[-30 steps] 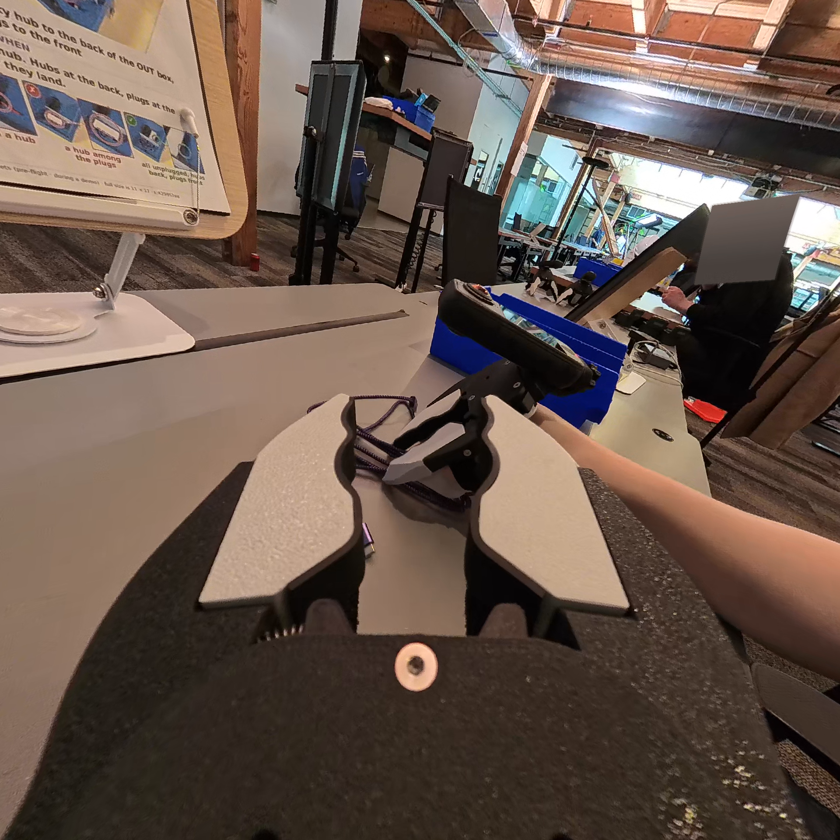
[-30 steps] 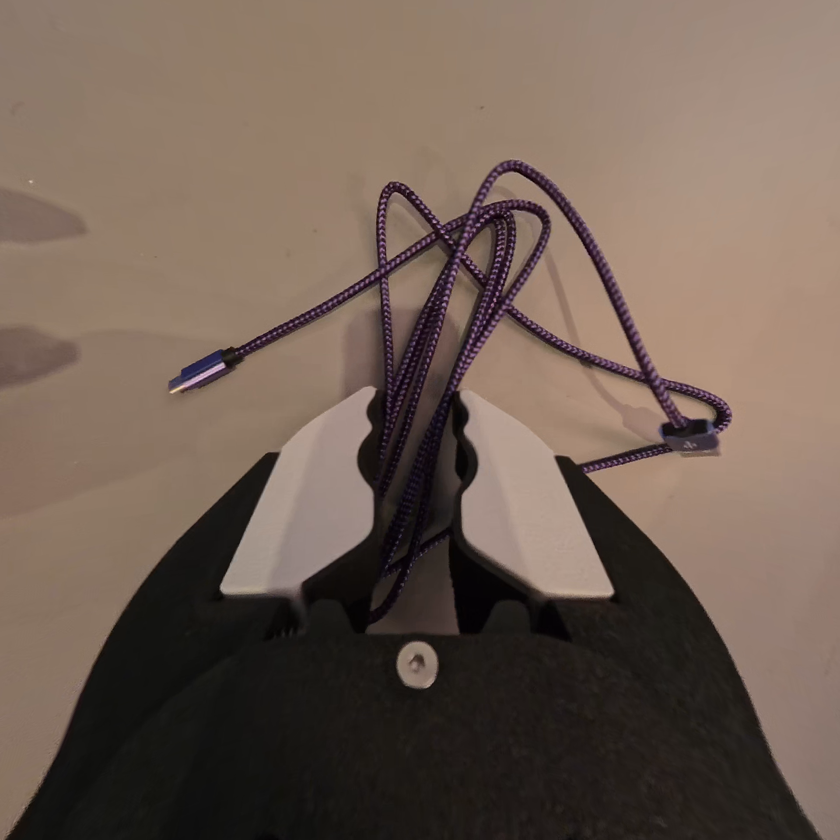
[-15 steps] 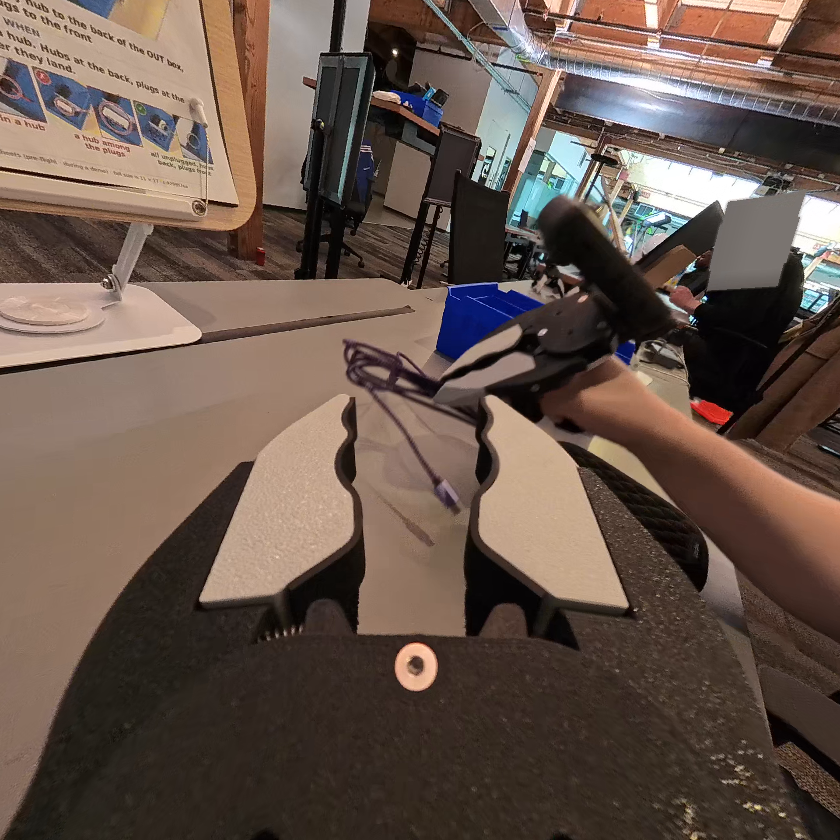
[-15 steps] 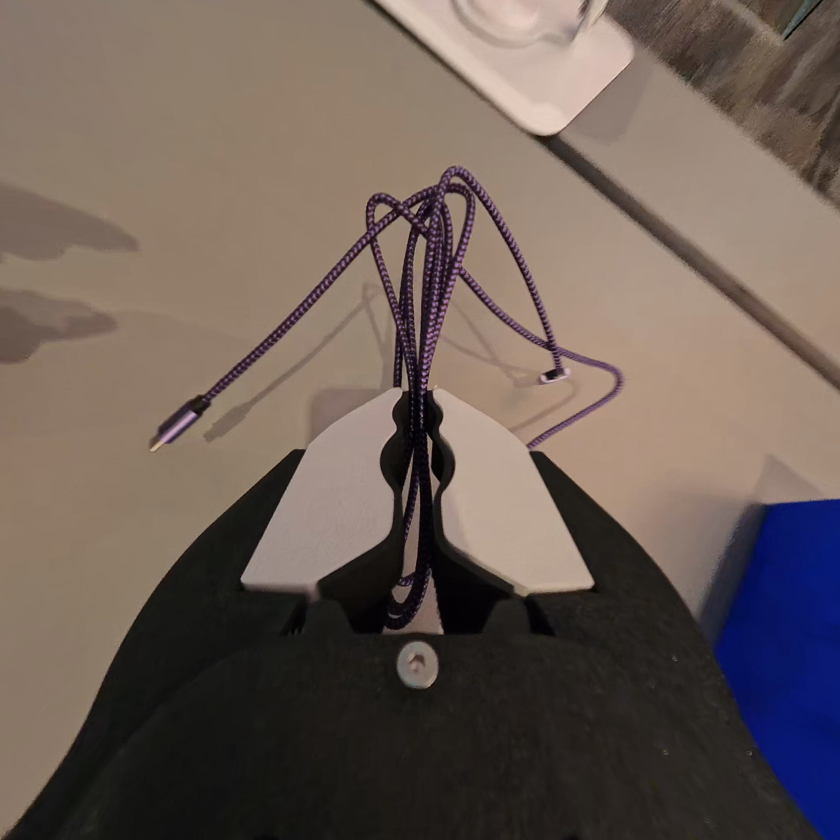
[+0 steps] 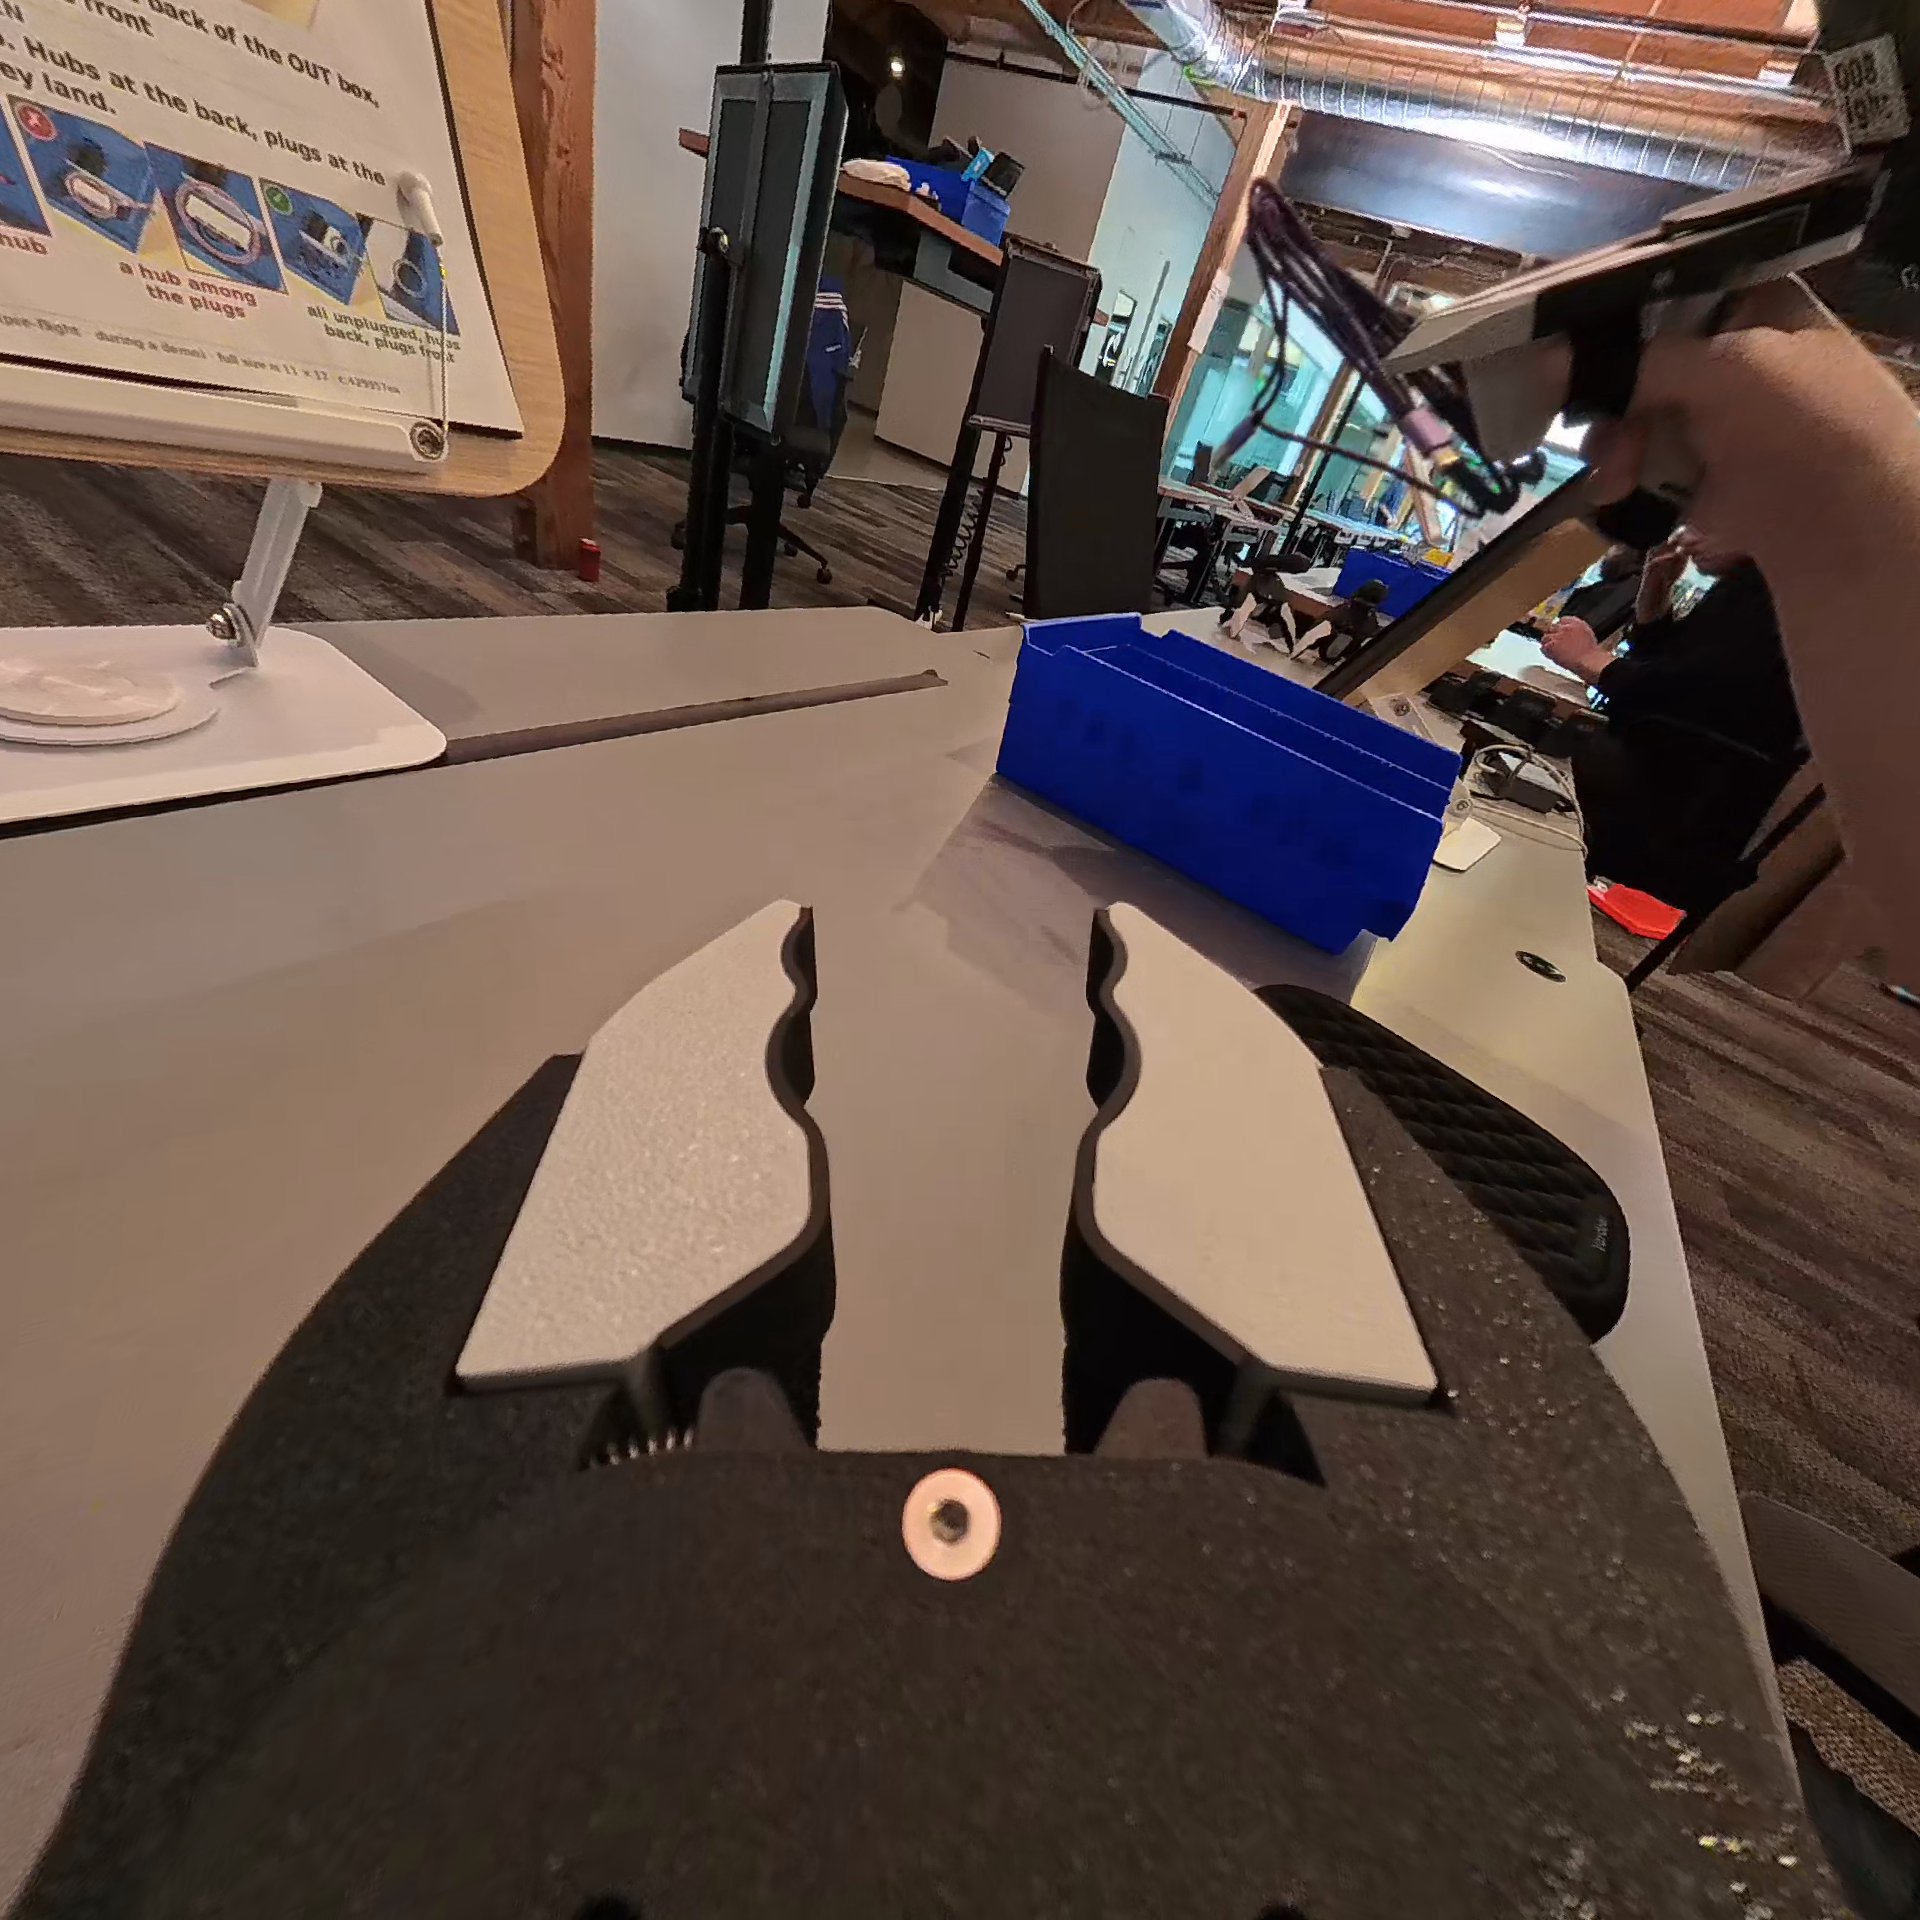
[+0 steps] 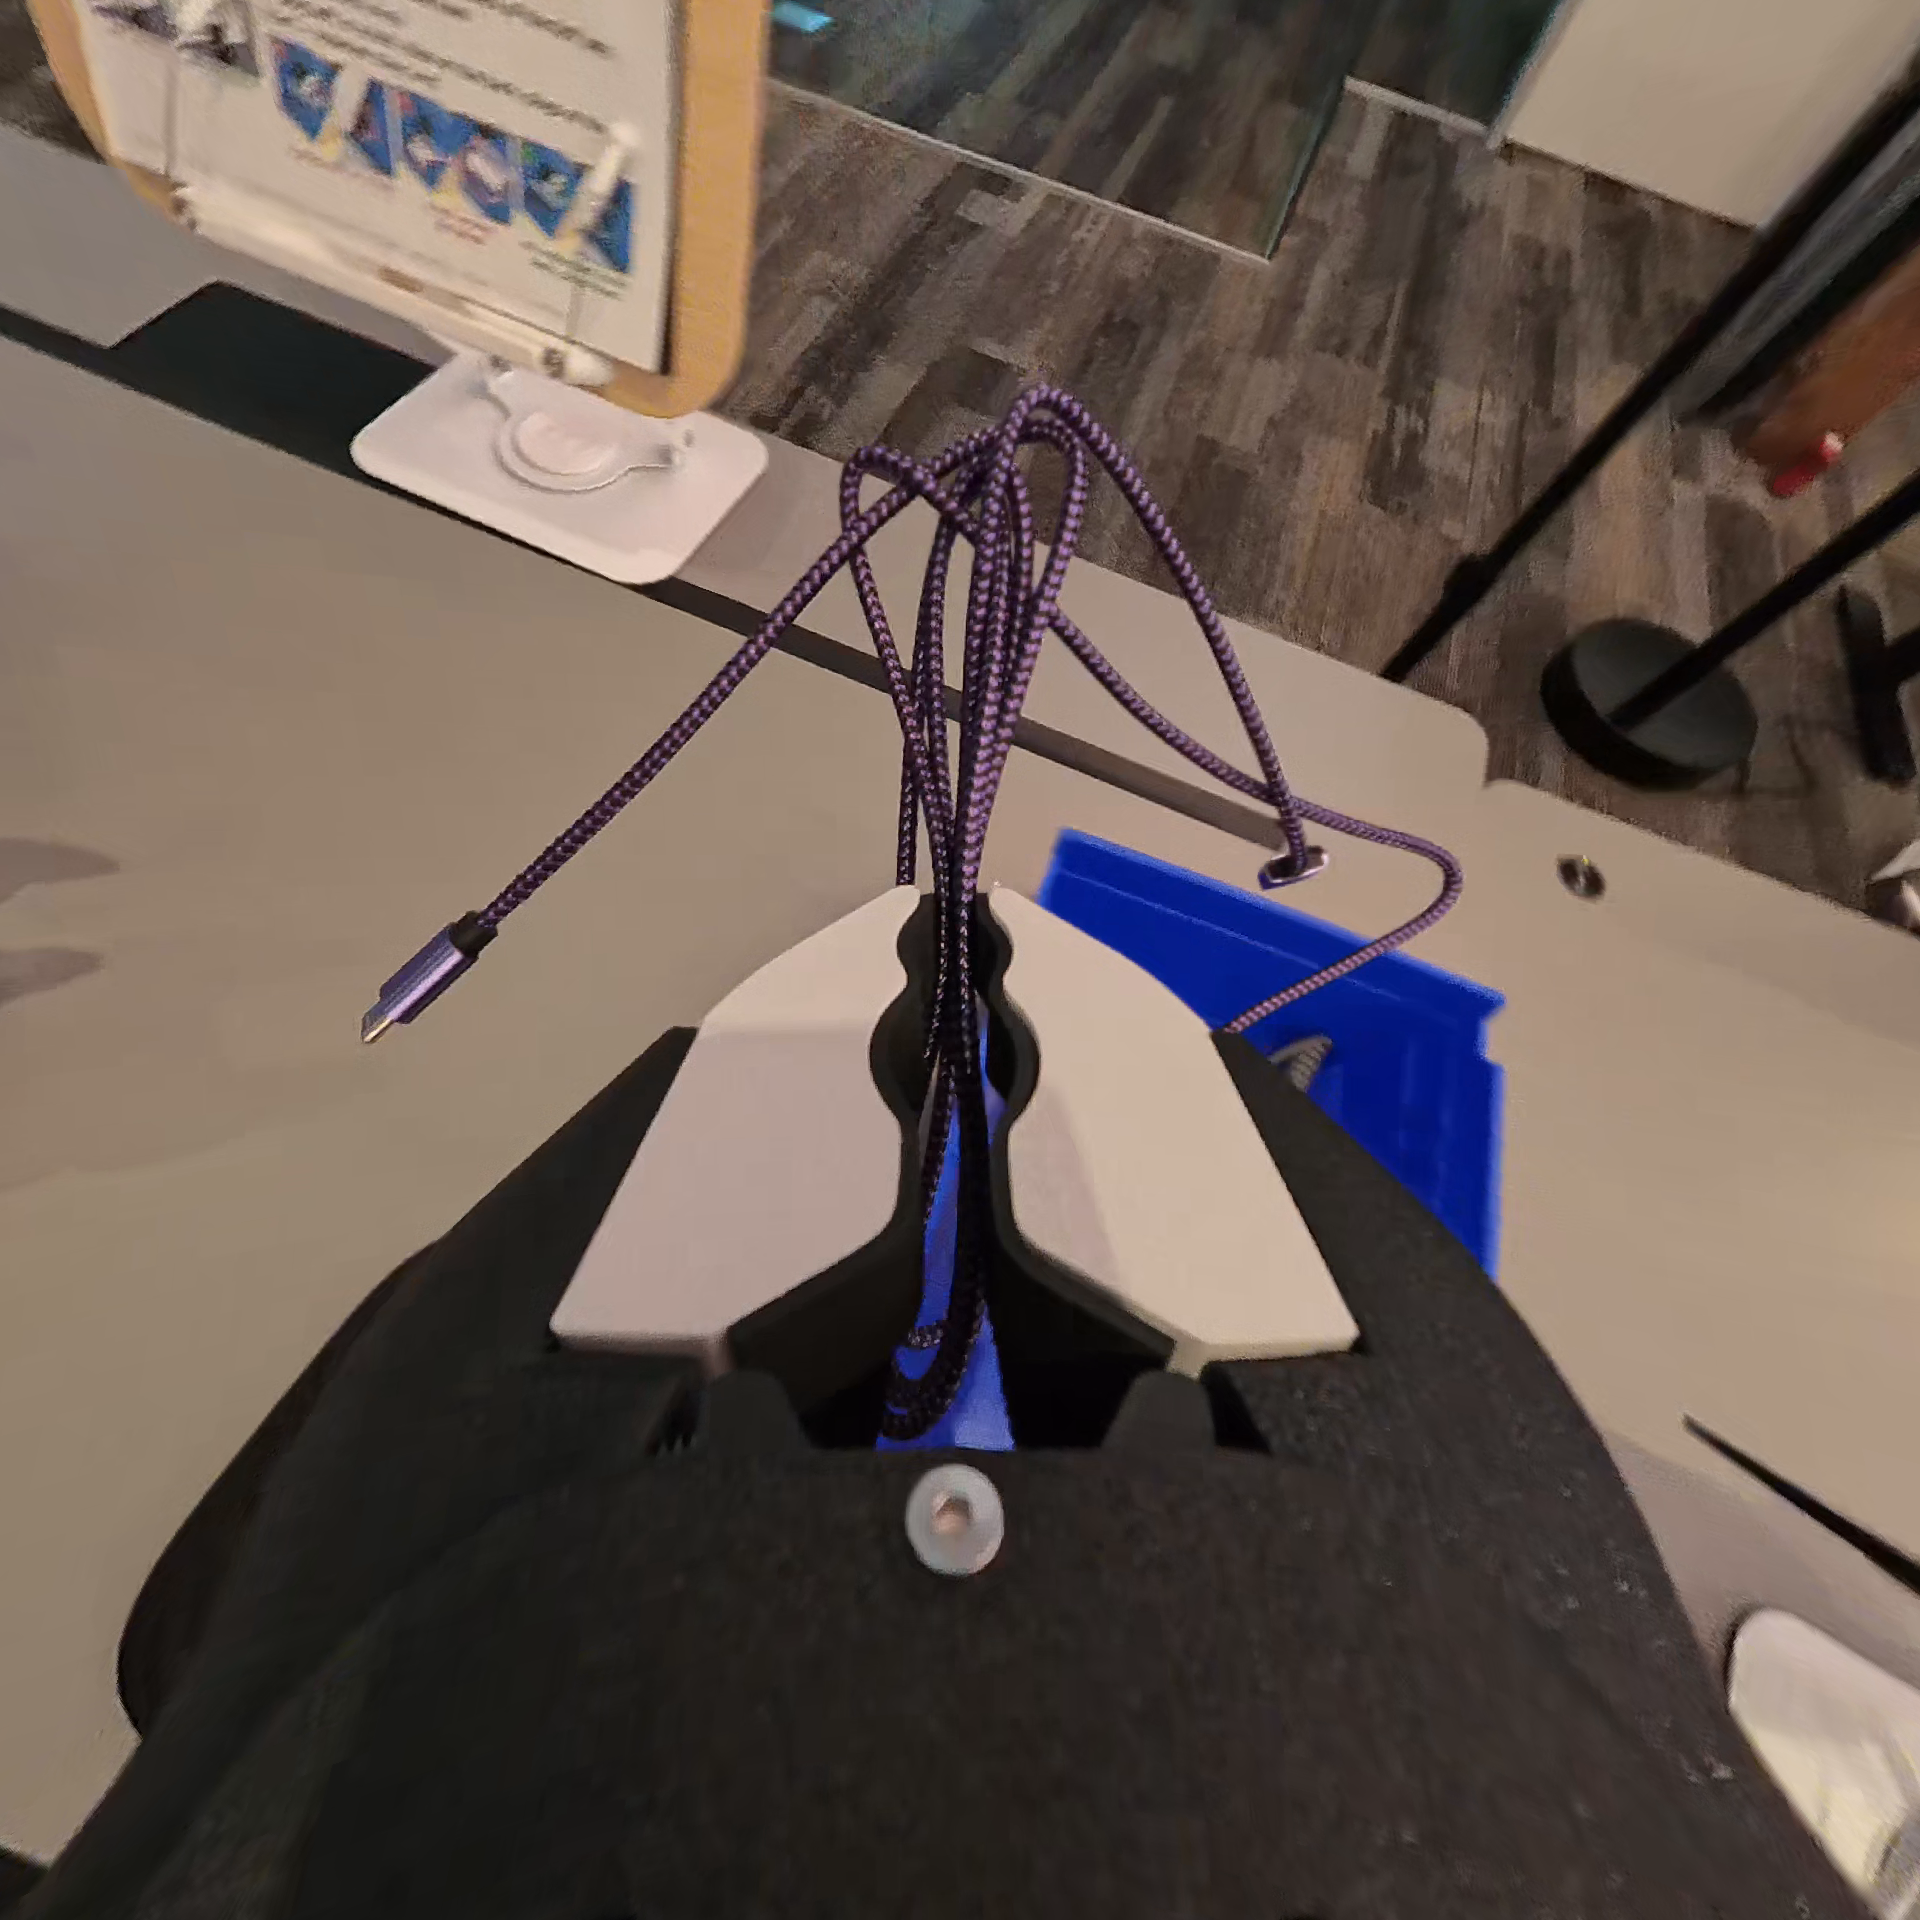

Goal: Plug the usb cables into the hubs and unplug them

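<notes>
Up high, the right tool (image 6: 954, 920) pinched the bunched purple cable (image 6: 961, 665) over the blue bin (image 6: 1382, 1049). The left tool (image 5: 948, 940) sat open, empty. Best to lower it slowly so the plugs didn't swing.

One purple braided cable (image 6: 940, 727) is hanging in several loops between the right fingers (image 6: 800, 1122), with two plugs dangling, one to each side. One blue bin (image 5: 1226, 769) is sitting ahead of the left fingers (image 5: 665, 1143). One instruction board (image 6: 416, 156) is standing beyond.
</notes>
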Demonstrator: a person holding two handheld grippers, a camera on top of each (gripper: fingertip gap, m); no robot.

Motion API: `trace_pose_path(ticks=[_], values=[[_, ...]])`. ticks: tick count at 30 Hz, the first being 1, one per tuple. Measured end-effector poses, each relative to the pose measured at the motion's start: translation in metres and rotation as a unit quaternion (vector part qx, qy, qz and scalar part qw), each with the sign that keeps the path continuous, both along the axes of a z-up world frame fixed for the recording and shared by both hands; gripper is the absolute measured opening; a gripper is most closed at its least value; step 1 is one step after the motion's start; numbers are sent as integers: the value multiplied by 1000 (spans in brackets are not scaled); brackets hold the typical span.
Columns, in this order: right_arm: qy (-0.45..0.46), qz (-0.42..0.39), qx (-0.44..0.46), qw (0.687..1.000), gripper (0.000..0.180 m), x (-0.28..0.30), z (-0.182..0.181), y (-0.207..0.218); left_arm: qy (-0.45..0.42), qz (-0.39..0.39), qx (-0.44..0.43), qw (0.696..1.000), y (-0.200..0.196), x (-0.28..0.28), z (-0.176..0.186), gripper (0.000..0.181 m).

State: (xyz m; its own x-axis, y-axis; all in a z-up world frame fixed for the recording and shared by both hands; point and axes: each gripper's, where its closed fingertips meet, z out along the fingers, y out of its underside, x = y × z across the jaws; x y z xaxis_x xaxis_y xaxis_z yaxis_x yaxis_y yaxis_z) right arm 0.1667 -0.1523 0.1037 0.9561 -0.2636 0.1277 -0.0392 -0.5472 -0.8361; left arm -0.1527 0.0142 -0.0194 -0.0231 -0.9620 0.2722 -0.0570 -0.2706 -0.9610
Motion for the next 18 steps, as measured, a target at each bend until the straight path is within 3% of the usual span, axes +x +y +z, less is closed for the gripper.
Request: trace_pose_path(ticks=[3, 7, 11, 18], values=[[58, -23, -6, 998, 6, 35, -13, -30, 3, 1, 2, 1000, 0, 1, -1, 50], [99, -42, -51, 993, 7, 67, -64, -58, 9, 1, 5, 1000, 0, 2, -3, 50], [145, -16, -76, 986, 7, 74, -116, -64, 14, 1, 6, 1000, 0, 3, -7, 50], [165, -65, -106, 978, 7, 108, -180, -71, 30, 2, 10, 999, 0, 6, -15, 50]])
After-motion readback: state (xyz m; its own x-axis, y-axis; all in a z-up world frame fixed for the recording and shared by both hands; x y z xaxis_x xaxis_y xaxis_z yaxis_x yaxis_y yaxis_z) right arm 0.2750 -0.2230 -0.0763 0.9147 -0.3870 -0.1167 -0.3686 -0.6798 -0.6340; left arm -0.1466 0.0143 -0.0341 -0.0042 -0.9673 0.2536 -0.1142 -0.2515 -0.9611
